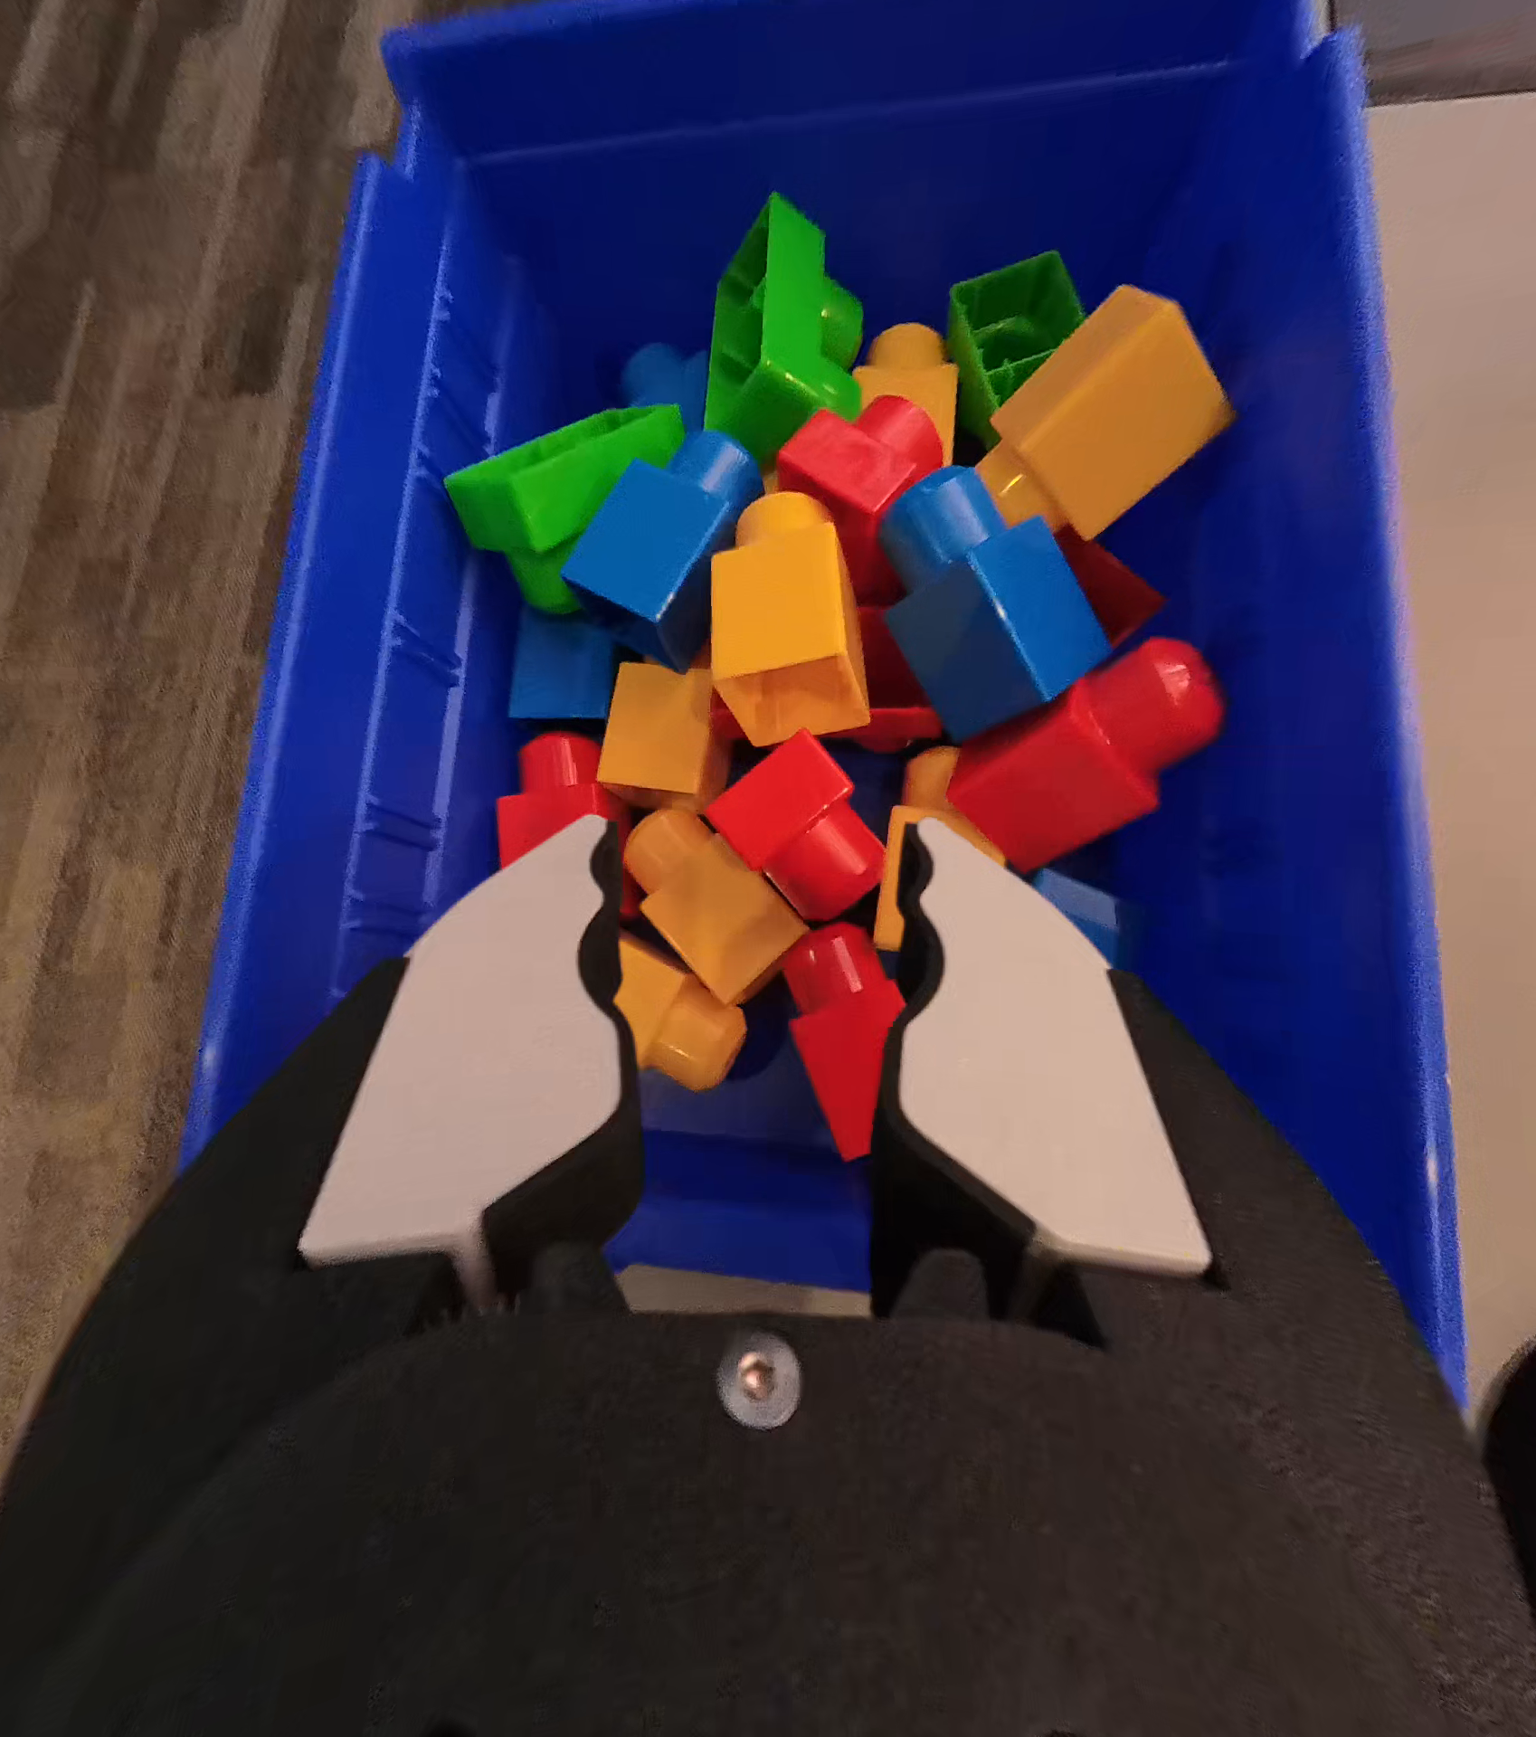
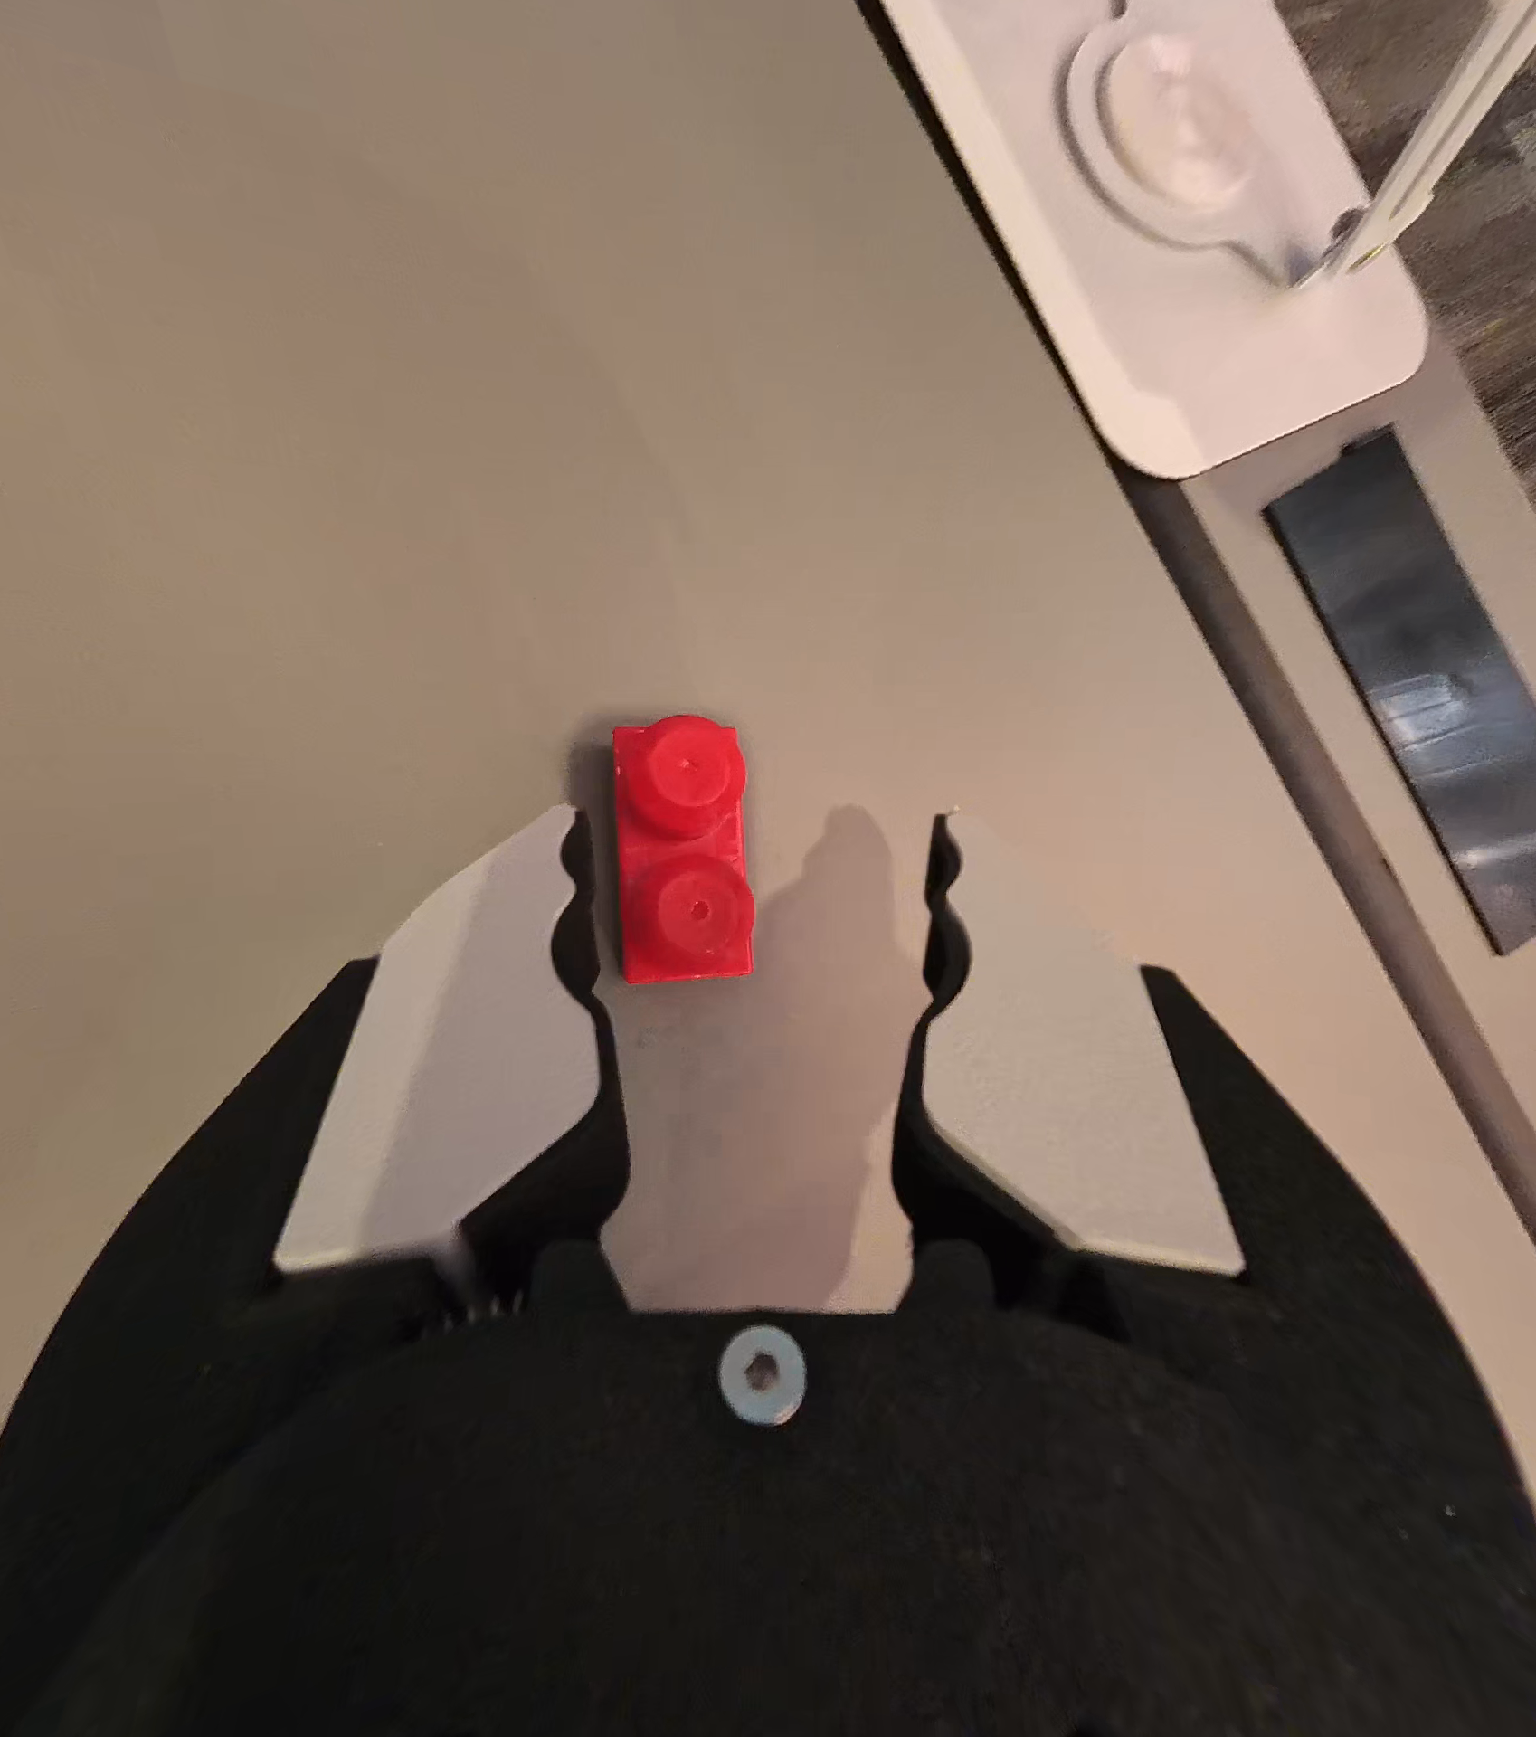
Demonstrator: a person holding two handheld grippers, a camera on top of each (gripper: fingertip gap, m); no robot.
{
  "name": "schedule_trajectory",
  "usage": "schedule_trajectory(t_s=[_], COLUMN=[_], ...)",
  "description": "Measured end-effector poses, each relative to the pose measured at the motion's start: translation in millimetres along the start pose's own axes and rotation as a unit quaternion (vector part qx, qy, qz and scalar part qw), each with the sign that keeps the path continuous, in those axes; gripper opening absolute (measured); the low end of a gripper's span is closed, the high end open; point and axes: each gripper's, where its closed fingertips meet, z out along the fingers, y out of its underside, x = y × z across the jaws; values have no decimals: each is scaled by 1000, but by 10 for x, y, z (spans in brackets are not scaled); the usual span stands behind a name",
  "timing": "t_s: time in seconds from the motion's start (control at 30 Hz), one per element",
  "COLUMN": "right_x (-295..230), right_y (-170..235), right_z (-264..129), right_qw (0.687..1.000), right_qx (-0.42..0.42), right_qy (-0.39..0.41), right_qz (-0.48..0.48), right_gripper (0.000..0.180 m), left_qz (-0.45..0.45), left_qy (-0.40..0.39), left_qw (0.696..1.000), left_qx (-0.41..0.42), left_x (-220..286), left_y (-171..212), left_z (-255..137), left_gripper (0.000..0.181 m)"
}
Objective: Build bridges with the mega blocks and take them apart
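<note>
In the left wrist view a blue bin [image 1: 1291, 658] holds a heap of several mega blocks: red, yellow, blue and green. My left gripper [image 1: 760, 827] is open and empty, its fingers spread above the near blocks, a small red block [image 1: 797, 822] and a yellow block [image 1: 713, 907] showing between them. In the right wrist view a red two-stud block [image 2: 684, 855] lies studs up on the beige table [image 2: 322, 423]. My right gripper [image 2: 755, 818] is open and empty above it; the block sits close to the left finger [image 2: 501, 940].
The bin stands at the table's left edge, with carpet floor [image 1: 69, 564] beyond. In the right wrist view a white base plate with a stand [image 2: 1215, 216] sits at the far right table edge, next to a dark slot [image 2: 1441, 696]. The grippers' ends are close to 60 cm from one another.
</note>
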Motion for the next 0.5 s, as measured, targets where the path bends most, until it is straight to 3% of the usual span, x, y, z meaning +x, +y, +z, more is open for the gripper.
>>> schedule_trajectory(t_s=[0.17,0.5], right_x=[-8,9], right_y=[-120,-67], right_z=[-82,-54], right_qw=[1000,1000], right_qx=[23,20], right_qy=[3,-4], right_qz=[-8,3], right_gripper=[67,65], left_qz=[-11,22], left_qy=[-3,-35], left_qw=[999,987], left_qx=[-46,-158], left_x=[6,-417], left_y=[100,518], left_z=[170,53], left_gripper=[57,57])
